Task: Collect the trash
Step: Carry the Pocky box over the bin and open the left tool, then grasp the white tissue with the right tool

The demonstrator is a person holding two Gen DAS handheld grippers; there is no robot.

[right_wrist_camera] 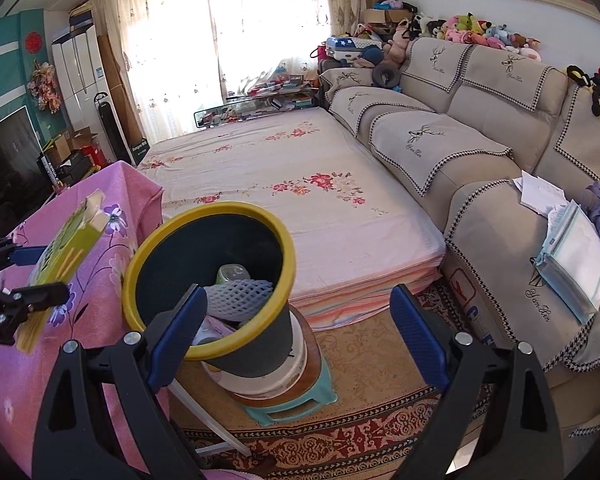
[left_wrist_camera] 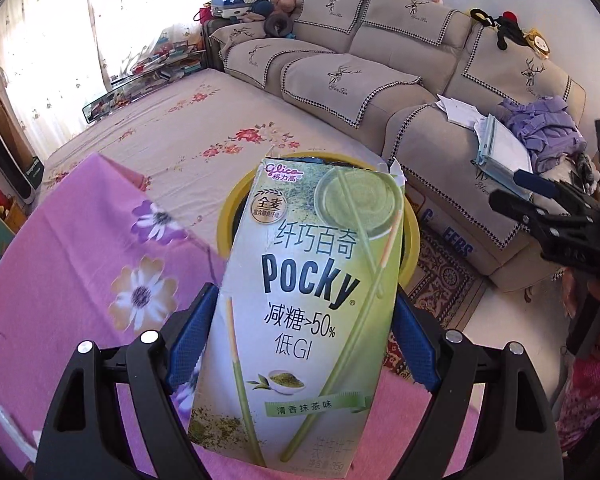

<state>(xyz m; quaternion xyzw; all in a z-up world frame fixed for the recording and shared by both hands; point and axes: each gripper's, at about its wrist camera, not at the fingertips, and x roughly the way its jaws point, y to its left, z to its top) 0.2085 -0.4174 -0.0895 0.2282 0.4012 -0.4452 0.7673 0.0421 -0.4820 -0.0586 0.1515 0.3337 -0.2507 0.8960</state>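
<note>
The risk, as I judged it, was the Pocky box [left_wrist_camera: 300, 312] catching the bin's yellow rim [right_wrist_camera: 172, 224] and tipping back onto the pink flowered tablecloth [left_wrist_camera: 60, 280], since the box looked long against the mouth of the bin [right_wrist_camera: 260, 344], which was tilted on its stool [right_wrist_camera: 300, 396] and already held a white foam net [right_wrist_camera: 236, 300] and a cup. The left gripper [left_wrist_camera: 296, 340] clasped the box by its two long edges, holding it above the table edge, just short of the bin. The box was a pale green matcha carton, its top flap torn open. The right gripper [right_wrist_camera: 296, 336] hung spread wide, holding nothing, near the bin.
</note>
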